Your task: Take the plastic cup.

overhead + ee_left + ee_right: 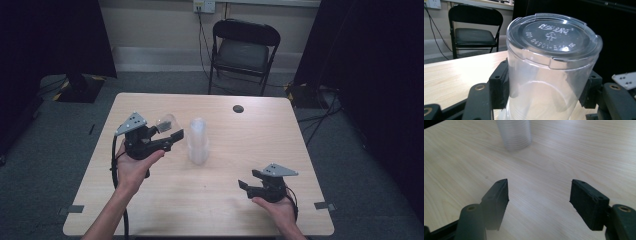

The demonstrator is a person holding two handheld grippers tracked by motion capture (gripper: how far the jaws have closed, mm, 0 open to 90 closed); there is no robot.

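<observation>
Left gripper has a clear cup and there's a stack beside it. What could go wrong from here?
1. The left gripper clamps the thin clear cup by its wall; it may deform or slip.
2. The stack of cups stands tall and unsupported beside it; a nudge could topple it, since the right gripper hangs open, away.

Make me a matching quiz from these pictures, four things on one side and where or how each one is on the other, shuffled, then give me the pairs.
Things:
1. single cup
2. cup stack
3. right claw
4. chair

States:
A. open over bare tabletop, holding nothing
B. on the floor beyond the table's far edge
C. clamped in the left claw, base toward its camera
D. standing mid-table, free of both claws

Pairs: 1-C, 2-D, 3-A, 4-B
</observation>
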